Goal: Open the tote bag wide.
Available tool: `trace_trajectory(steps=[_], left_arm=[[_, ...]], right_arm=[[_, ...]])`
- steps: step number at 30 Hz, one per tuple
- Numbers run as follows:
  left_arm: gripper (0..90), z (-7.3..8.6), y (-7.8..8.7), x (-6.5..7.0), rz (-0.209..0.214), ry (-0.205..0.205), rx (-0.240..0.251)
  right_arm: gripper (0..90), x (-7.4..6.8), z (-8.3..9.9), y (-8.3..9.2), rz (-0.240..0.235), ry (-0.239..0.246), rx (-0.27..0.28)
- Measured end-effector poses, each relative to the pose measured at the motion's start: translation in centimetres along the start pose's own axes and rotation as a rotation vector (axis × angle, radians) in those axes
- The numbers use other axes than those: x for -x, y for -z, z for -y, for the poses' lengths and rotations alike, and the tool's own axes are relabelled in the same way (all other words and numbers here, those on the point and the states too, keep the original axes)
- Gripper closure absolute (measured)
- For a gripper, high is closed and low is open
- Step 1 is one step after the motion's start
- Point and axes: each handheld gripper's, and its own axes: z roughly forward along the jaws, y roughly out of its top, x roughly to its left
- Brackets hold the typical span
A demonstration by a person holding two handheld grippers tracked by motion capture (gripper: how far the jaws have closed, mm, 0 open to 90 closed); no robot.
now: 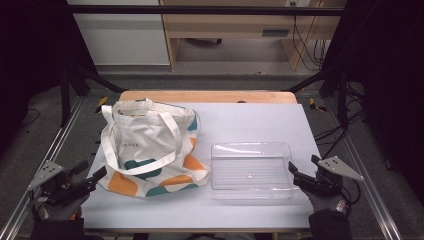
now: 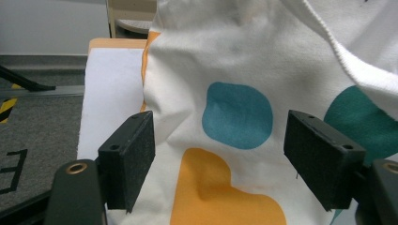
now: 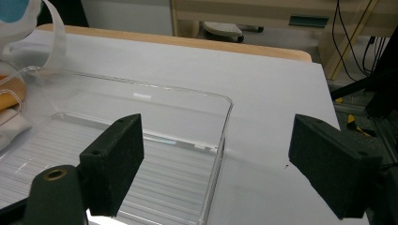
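My left gripper [image 1: 96, 176] sits at the near left corner of the desk [image 1: 260, 125], its jaws spread wide with nothing pressed between the pads; the tote bag [image 1: 150, 150] lies straight ahead of them, so close in the left gripper view that its lower flank [image 2: 244, 117] spans the gap from one pad to the other without, as far as I can tell, touching either. I judge I am lined up that way to take a pinch of cloth near the bag's bottom edge. The bag is soft off-white canvas, slumped and creased, printed with rounded teal and orange blobs, and a ribbed white strap [image 2: 371, 70] droops across the upper right, beyond my right-hand pad. My right gripper [image 1: 294, 172] is at the near right side, jaws equally wide and empty, pointing at the clear plastic tray [image 1: 250, 172]. In the right gripper view the tray's near corner [image 3: 220, 136] stands between my pads, closer to the left-hand one, with bare desk ahead of the right-hand one, so I seem placed to steady or shift the tray by its thin wall. The tray is rigid, glossy and see-through, a shallow rectangle with rounded corners and a finely ridged floor, and it is empty. It lies just beside the bag, probably set there to receive whatever comes out of the bag. The desk top under both is smooth, matte and pale, with a wooden edge at the far side.
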Motion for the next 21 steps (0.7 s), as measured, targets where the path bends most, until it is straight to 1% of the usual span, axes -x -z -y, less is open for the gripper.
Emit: trace_trajectory(steps=[7, 12, 17, 19, 20, 21], left_arm=[[24.7, -0.3, 0.3, 0.2, 0.008, 0.001, 0.011], [24.7, -0.6, 0.3, 0.4, 0.016, 0.002, 0.017], [24.7, -1.0, 0.6, 0.4, 0.022, 0.014, 0.030], [24.7, -1.2, 0.8, 0.5, 0.023, 0.011, 0.037], [24.7, -1.3, 0.8, 0.5, 0.025, 0.011, 0.041], [24.8, -1.5, 0.9, 0.7, 0.029, 0.010, 0.042]], right_arm=[[19.8, -0.4, -0.1, 0.0, -0.010, 0.000, -0.004], [20.7, -0.9, -0.3, 0.0, -0.016, 0.010, -0.005], [21.2, -1.6, -0.6, -0.1, -0.036, 0.011, -0.003], [21.7, -2.0, -0.8, -0.2, -0.045, 0.018, 0.000], [21.7, -2.0, -0.8, -0.2, -0.045, 0.018, 0.000], [21.9, -2.3, -1.0, -0.1, -0.056, 0.021, 0.005]])
